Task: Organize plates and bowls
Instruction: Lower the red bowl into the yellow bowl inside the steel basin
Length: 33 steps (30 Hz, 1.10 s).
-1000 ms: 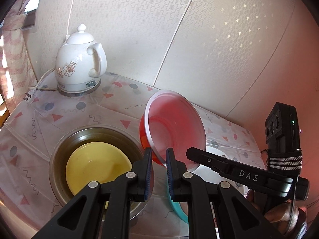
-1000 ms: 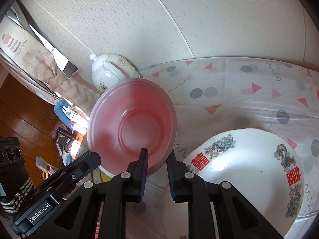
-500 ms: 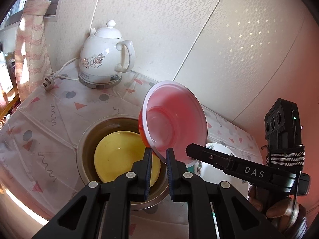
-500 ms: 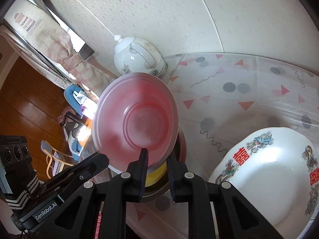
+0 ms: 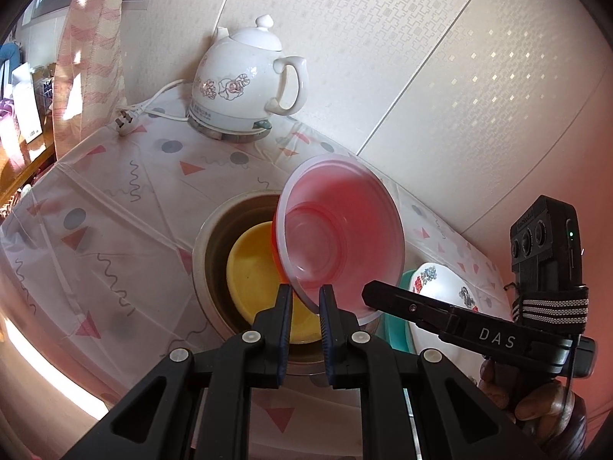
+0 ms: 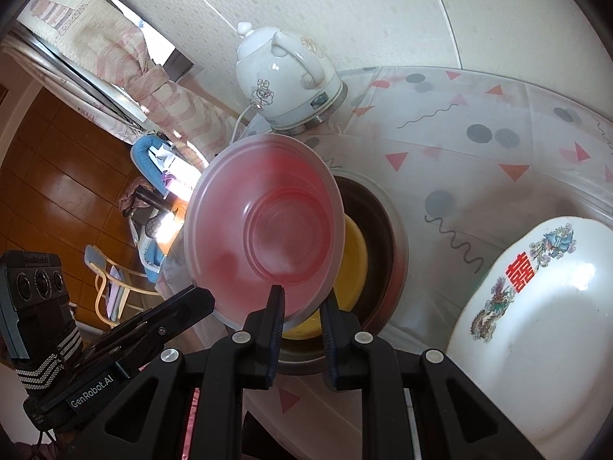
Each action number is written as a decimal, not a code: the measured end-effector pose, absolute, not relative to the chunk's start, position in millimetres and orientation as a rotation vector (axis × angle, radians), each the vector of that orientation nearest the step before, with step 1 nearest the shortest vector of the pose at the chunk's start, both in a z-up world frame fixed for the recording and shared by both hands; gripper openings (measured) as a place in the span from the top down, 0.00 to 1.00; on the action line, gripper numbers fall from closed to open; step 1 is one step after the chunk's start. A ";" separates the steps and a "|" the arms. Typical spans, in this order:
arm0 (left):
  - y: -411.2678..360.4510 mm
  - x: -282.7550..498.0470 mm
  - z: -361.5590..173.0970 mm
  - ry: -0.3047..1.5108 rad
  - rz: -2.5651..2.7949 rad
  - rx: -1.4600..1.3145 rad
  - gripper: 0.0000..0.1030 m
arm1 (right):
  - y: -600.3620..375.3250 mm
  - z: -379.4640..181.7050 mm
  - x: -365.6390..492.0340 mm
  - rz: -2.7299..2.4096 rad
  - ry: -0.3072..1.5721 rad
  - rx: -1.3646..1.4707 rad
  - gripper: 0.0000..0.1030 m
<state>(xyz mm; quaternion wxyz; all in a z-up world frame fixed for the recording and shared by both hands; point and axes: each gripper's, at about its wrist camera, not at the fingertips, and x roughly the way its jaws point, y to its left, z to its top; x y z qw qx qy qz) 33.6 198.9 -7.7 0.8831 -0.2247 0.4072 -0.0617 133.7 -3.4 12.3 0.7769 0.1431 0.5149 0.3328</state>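
Observation:
A translucent red plastic bowl (image 5: pixel 341 237) (image 6: pixel 264 237) hangs tilted in the air, pinched at its rim from two sides. My left gripper (image 5: pixel 304 297) is shut on its near rim, and my right gripper (image 6: pixel 302 301) is shut on the opposite rim. Right below it a metal bowl (image 5: pixel 214 230) (image 6: pixel 390 226) sits on the table with a yellow bowl (image 5: pixel 249 268) (image 6: pixel 354 253) inside. The red bowl hides part of both. In the left wrist view the right gripper (image 5: pixel 367 293) reaches in from the right.
A white electric kettle (image 5: pixel 245 84) (image 6: pixel 287 76) stands at the back by the wall, its cord and plug (image 5: pixel 126 117) on the patterned tablecloth (image 5: pixel 115 191). A white plate with red characters (image 6: pixel 536 306) (image 5: pixel 440 287) lies to the right on something teal (image 5: pixel 394 329). The table drops off at the left.
Both grippers have carried the red bowl leftward, from over the white plate to above the metal bowl with the yellow bowl. The grips have not changed.

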 end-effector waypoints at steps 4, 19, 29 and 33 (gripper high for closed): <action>202.4 33.8 -16.0 0.869 -0.119 -0.486 0.87 | 0.4 7.5 131.3 0.721 1.128 0.291 0.81; 204.9 33.2 -31.7 0.916 -0.107 -0.530 0.87 | 5.7 -4.6 128.8 0.708 1.173 0.275 0.80; 208.1 34.5 -43.3 0.952 -0.077 -0.548 0.87 | 3.4 -7.5 127.6 0.684 1.178 0.288 0.72; 210.7 33.2 -44.2 0.947 -0.059 -0.547 0.87 | 3.4 -6.1 125.4 0.676 1.157 0.271 0.72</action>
